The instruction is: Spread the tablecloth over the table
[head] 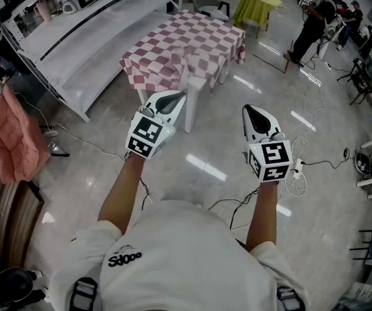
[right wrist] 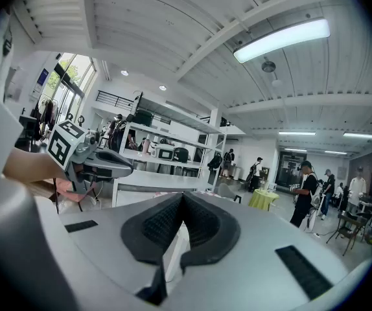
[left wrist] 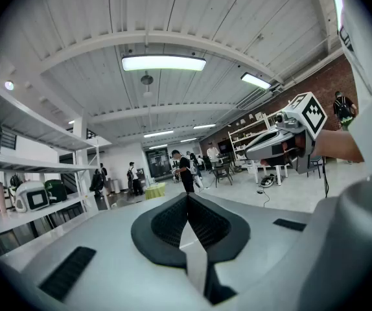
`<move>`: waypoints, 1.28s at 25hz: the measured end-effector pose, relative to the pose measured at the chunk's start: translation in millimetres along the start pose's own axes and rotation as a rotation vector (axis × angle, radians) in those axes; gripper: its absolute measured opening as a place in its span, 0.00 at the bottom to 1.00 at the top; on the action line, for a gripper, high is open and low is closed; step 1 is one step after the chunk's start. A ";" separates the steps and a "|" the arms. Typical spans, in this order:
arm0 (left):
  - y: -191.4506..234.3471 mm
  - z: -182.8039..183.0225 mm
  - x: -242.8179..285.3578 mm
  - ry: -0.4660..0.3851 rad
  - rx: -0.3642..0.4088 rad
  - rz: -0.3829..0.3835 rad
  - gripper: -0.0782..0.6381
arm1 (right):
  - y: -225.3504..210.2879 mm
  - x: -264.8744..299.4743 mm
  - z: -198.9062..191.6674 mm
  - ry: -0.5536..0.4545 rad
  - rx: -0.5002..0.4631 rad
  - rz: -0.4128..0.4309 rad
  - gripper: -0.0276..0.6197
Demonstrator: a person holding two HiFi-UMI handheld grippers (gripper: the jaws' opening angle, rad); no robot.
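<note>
Left hand-held gripper point(head: 175, 98) and right hand-held gripper point(head: 251, 111) are both shut and empty at mid-frame, well apart from the checked tablecloth point(head: 186, 37) draped unevenly at upper centre, so best step closer, open jaws, pinch the near corners and pull evenly.

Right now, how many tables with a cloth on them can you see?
2. One is under the pink-checked tablecloth, at the top middle of the head view. The other is under a yellow-green cloth, farther back to its right. Others may be out of view.
</note>
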State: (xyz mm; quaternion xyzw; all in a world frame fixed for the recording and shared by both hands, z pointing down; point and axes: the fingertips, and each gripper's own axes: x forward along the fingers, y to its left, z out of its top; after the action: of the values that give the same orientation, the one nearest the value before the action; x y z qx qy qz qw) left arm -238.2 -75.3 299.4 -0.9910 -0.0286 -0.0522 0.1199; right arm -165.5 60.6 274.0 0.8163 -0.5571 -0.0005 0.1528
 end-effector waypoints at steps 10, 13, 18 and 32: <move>-21.4 -1.4 9.3 0.021 -0.007 0.023 0.15 | -20.8 -17.5 -13.6 -0.028 0.049 0.001 0.08; -30.0 -2.5 12.9 0.029 -0.014 0.053 0.15 | -26.7 -22.5 -21.5 -0.033 0.037 0.022 0.08; -50.0 -4.9 16.8 0.036 -0.028 0.099 0.15 | -38.6 -33.1 -39.3 -0.038 0.067 0.059 0.08; -62.2 -5.7 46.3 0.078 -0.024 0.120 0.15 | -60.4 -23.3 -54.6 -0.032 0.068 0.132 0.08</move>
State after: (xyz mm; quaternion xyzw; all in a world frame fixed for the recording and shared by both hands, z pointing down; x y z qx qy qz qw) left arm -197.1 -14.4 324.6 -0.9895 0.0364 -0.0838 0.1118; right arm -110.0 115.5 307.0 0.7823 -0.6118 0.0151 0.1158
